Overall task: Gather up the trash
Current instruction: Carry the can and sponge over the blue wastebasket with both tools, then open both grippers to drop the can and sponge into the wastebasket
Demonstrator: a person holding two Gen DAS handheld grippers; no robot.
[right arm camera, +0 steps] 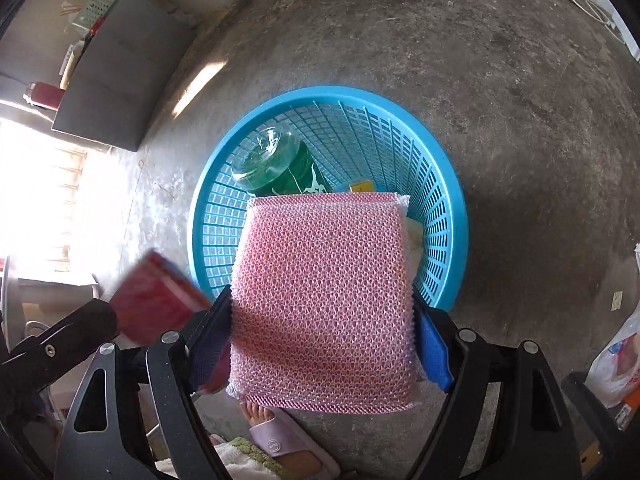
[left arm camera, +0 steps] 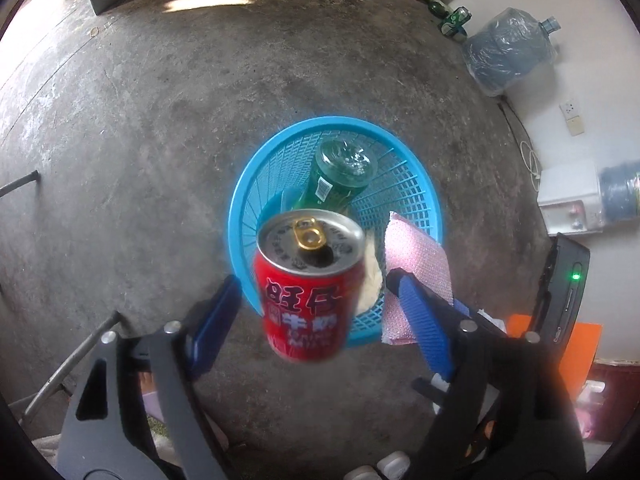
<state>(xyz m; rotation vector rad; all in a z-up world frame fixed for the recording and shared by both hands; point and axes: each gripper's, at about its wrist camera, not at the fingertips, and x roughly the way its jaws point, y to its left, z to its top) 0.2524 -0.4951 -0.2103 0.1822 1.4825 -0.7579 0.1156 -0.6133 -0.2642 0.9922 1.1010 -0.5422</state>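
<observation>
Left wrist view: the left tool [left arm camera: 320, 312] stands spread, and the red can [left arm camera: 310, 284], blurred at frame centre, touches neither finger above the blue basket [left arm camera: 248, 200].

Right wrist view: the right tool [right arm camera: 322, 336] pinches the pink sponge [right arm camera: 324, 300] over the basket rim; the sponge should be carried further toward frame centre before release.

Two black plastic two-finger grippers are seen: the left gripper [left arm camera: 320, 320] and right gripper [right arm camera: 322, 336], each fitted with ribbed blue finger pads [left arm camera: 424, 324] and silver screws [left arm camera: 109, 337]; a bare foot in a lilac slipper [right arm camera: 280, 440] is shown at lower centre.
</observation>
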